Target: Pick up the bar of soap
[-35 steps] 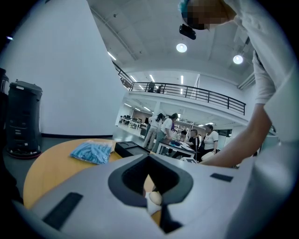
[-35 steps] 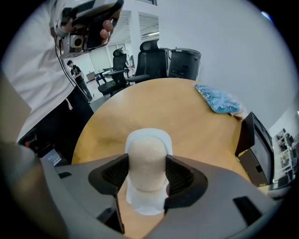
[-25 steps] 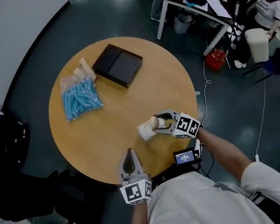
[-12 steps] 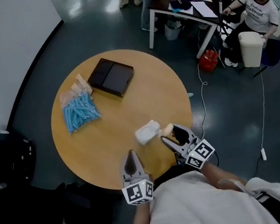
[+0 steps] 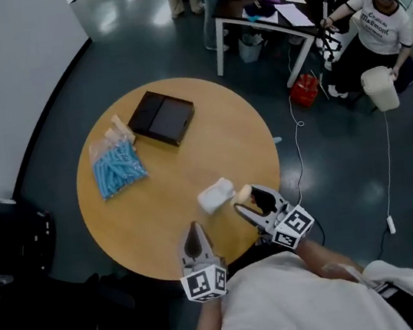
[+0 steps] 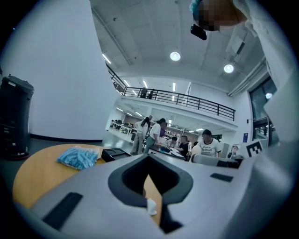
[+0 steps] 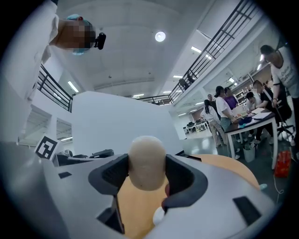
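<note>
A beige oval bar of soap (image 7: 146, 161) sits clamped between the jaws of my right gripper (image 7: 147, 173). In the head view the soap (image 5: 244, 191) is held just above the round wooden table (image 5: 163, 183), near its front right edge, with the right gripper (image 5: 247, 199) shut on it. A white wrapper or small box (image 5: 216, 195) lies on the table just left of the soap. My left gripper (image 5: 193, 232) hovers at the table's near edge, jaws together and holding nothing.
A black flat box (image 5: 162, 118) lies at the far side of the table and a clear bag of blue pieces (image 5: 117, 166) at the left. Beyond the table, people sit at a desk (image 5: 286, 8). A cable (image 5: 296, 119) and a red bag (image 5: 305, 90) lie on the floor.
The right gripper has drawn the soap out of the white wrapper, moving right and toward me. The wrapper stays on the table. The left gripper has held still.
</note>
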`<state>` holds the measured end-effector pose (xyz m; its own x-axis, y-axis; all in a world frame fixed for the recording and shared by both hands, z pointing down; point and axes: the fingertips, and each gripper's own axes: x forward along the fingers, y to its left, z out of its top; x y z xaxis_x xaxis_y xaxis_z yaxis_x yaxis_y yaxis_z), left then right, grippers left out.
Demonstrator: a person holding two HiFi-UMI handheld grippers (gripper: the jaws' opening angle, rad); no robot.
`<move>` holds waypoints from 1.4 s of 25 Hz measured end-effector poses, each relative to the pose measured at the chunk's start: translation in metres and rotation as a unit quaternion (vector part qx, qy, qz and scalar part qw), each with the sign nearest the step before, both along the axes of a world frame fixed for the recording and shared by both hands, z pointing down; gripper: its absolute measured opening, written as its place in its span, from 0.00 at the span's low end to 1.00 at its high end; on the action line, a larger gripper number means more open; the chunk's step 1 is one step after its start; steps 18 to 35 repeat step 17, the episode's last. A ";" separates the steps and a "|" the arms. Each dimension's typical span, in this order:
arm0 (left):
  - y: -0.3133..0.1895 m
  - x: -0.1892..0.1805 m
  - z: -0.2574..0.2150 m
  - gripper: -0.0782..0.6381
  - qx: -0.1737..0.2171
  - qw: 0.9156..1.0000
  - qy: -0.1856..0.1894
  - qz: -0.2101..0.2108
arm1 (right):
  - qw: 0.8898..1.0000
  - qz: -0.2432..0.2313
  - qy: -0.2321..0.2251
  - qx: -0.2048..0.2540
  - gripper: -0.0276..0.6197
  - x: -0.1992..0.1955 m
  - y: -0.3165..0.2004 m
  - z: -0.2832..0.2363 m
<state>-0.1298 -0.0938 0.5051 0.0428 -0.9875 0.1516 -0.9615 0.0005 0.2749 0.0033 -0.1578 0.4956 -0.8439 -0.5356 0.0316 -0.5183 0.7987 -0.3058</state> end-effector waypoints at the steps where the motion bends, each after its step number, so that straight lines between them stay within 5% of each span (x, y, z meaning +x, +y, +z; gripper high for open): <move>1: 0.001 -0.001 0.001 0.12 0.000 1.000 0.001 -0.001 | 1.000 -0.002 0.001 0.001 0.44 -0.001 0.001 0.000; 35: 0.007 -0.002 -0.001 0.12 0.000 1.000 0.002 -0.006 | 1.000 -0.025 0.006 0.011 0.44 -0.006 0.009 -0.006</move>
